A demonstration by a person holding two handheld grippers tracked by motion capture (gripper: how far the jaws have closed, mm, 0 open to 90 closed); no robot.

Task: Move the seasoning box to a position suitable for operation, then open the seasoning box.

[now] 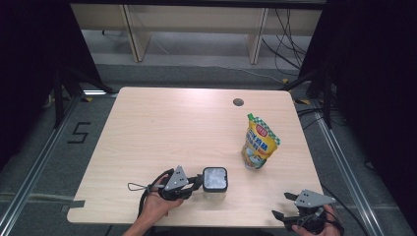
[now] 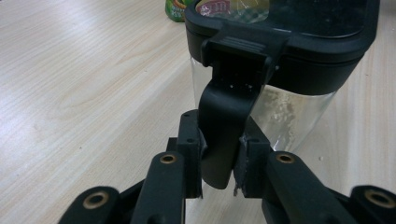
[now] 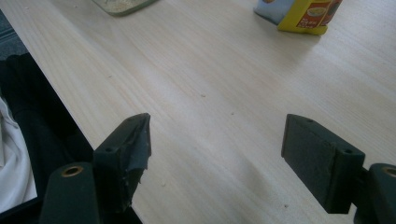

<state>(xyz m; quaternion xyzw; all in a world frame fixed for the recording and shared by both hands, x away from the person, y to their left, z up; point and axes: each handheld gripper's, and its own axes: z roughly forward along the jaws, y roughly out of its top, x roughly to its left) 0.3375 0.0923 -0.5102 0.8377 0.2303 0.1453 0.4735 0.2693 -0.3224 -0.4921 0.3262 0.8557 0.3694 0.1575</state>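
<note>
The clear, square plastic container with a black snap-on lid stands near the front edge of the pale wooden table, and everything here is best placed from it. The left gripper is right against the container's near side, its jaws closed tight on the black latch flap that hangs from the lid's rim, the pads pinching the flap's lower end. This looks like the unlatching step, and doing it well probably means swinging the flap outward and upward about its hinge, not dragging it sideways, because a straight pull could slide or tip the light container. The right gripper waits well to the right of the container by the table's front edge, jaws spread wide with nothing between them; it could usefully come in to steady the container's far wall. The yellow-and-green stand-up food pouch stands behind and to the right of the container, well apart.
</note>
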